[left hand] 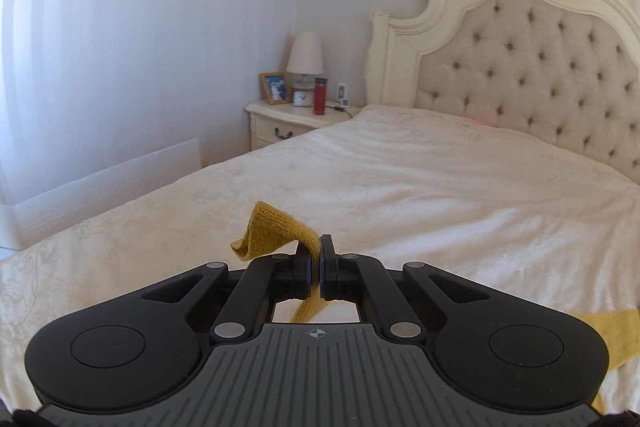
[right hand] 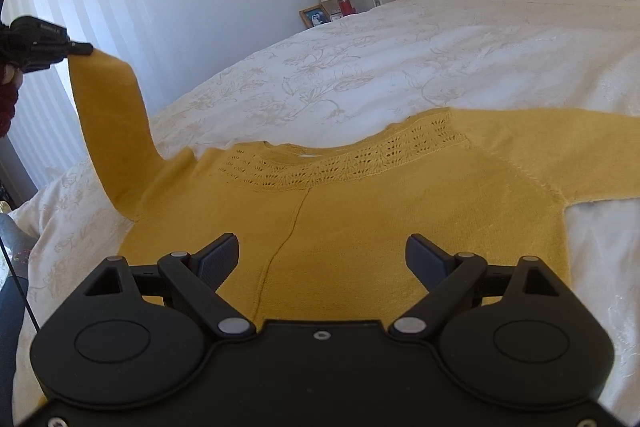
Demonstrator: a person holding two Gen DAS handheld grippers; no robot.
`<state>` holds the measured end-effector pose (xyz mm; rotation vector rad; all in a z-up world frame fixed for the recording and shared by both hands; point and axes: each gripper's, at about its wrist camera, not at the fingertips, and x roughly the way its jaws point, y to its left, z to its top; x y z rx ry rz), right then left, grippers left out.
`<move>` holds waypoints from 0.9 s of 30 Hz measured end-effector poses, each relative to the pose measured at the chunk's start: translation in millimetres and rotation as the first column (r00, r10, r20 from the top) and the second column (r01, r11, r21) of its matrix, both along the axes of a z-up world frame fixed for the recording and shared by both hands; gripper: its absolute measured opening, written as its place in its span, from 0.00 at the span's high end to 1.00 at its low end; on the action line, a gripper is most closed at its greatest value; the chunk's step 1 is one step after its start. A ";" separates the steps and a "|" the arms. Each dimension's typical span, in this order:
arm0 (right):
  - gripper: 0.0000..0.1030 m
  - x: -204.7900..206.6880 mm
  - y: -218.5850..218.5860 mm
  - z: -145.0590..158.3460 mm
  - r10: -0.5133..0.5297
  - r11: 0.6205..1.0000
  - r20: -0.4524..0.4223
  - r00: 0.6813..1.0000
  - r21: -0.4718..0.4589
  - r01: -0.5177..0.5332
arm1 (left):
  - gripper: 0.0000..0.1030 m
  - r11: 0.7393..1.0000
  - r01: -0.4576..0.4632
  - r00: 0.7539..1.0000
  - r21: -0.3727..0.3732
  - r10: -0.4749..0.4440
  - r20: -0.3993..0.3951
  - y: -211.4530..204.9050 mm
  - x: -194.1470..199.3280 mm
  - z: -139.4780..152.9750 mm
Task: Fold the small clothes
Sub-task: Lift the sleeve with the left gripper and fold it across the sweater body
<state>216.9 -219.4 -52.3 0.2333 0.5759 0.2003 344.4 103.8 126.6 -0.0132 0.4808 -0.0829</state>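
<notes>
Left gripper (right hand: pixel 86 49), upper left, clamps the soft, light sweater (right hand: pixel 340 227) by its cuff; right gripper (right hand: pixel 322 257) fingers wide apart, lower centre

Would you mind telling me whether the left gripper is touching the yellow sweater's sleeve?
Touching. The left wrist view shows the left gripper shut on the sleeve cuff, knit pinched between its fingers; the right wrist view shows the sleeve lifted.

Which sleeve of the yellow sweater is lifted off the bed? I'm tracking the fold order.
The sleeve at the picture's left in the right wrist view, its cuff pinched by the left gripper. The other sleeve lies flat on the bed.
</notes>
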 end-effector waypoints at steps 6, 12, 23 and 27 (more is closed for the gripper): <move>0.11 0.9 -34.0 5.9 -0.084 0.994 -0.002 0.996 0.071 0.084 | 0.97 0.989 0.139 0.990 -0.042 -0.140 -0.027 -83.7 11.7 -27.5; 0.11 2.8 -57.5 6.2 -0.156 0.983 -0.006 0.988 0.094 0.156 | 0.97 0.975 0.214 0.973 -0.065 -0.218 -0.076 -155.5 11.5 -71.8; 0.11 8.0 -72.3 -1.5 -0.219 0.971 -0.044 0.975 0.091 0.222 | 0.76 0.945 0.322 0.924 -0.061 -0.328 -0.199 -211.8 1.4 -133.0; 0.11 10.4 -72.4 -6.9 -0.226 0.969 -0.064 0.972 0.084 0.231 | 0.68 0.917 0.398 0.902 -0.035 -0.398 -0.169 -227.5 -14.6 -130.4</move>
